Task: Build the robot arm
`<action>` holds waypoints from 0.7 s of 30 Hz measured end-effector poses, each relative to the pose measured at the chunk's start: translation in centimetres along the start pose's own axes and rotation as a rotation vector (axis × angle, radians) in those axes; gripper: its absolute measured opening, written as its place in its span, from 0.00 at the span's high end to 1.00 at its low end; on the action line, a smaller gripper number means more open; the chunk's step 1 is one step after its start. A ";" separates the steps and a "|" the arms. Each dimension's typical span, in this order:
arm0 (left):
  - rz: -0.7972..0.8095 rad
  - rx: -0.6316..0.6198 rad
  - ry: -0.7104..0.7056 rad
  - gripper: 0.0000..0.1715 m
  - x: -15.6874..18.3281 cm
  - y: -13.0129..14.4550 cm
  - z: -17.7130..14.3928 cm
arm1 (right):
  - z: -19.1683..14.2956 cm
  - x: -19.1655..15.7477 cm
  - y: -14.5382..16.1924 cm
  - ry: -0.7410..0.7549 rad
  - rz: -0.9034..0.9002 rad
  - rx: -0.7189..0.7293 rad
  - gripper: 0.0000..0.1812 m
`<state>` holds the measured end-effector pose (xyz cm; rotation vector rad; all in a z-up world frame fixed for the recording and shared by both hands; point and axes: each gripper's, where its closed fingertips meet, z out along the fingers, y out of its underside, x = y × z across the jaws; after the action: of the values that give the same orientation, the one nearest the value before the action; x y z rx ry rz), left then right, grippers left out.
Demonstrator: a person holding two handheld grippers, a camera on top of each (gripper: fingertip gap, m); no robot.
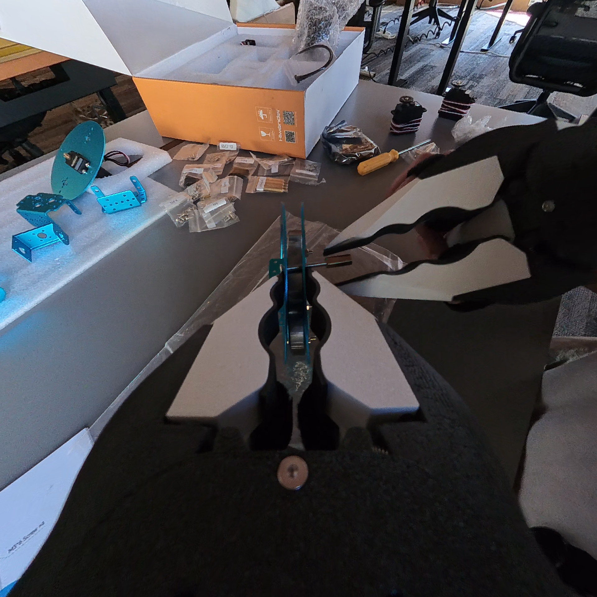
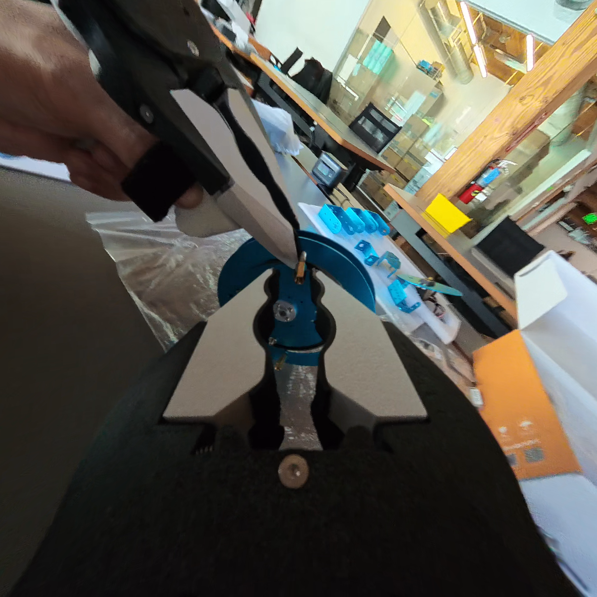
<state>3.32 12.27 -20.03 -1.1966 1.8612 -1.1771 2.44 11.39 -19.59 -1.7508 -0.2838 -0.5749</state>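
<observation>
- Left claw (image 1: 298, 277): clamped on a blue metal assembly of two round plates (image 1: 292, 245) with a black servo between them. You hold it edge-on above the grey surface (image 1: 210, 258).
- Right claw (image 1: 331, 268): narrow. A brass hex standoff (image 1: 337, 260) sits between its tips on a thin screw through the plates. A gap shows under it, so it does not look pinched.
- Risk: the unpinched standoff could slip off the screw into the crinkled clear plastic sheet (image 1: 252, 265) below.
- Risk: side pressure from your right claw could pivot the plates in the left grip.
- Counts:
  - plates in hand: two
  - brass standoffs on them: two (right wrist view)
  - spare blue disc with servo (image 1: 77, 161): one
  - wire-wrapped black servos (image 1: 405, 114): two
  - yellow-handled screwdriver (image 1: 381, 161): one
  - clear screw bags (image 1: 210, 193): overlapping, no exact count
</observation>
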 end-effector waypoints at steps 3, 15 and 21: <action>-0.001 0.002 0.003 0.93 0.1 0.0 0.0 | 0.1 0.5 0.1 0.054 -0.072 -0.016 0.97; 0.024 0.016 -0.053 0.93 0.0 -0.1 0.3 | 0.1 0.1 -0.2 -0.202 1.324 0.143 0.97; 0.019 0.018 -0.026 0.93 0.4 -0.2 0.3 | -0.6 -0.3 -0.4 -0.293 1.511 0.141 0.97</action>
<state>3.44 11.77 -20.00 -1.1769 1.8353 -1.1601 1.89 10.99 -19.28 -1.4169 0.7621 0.7722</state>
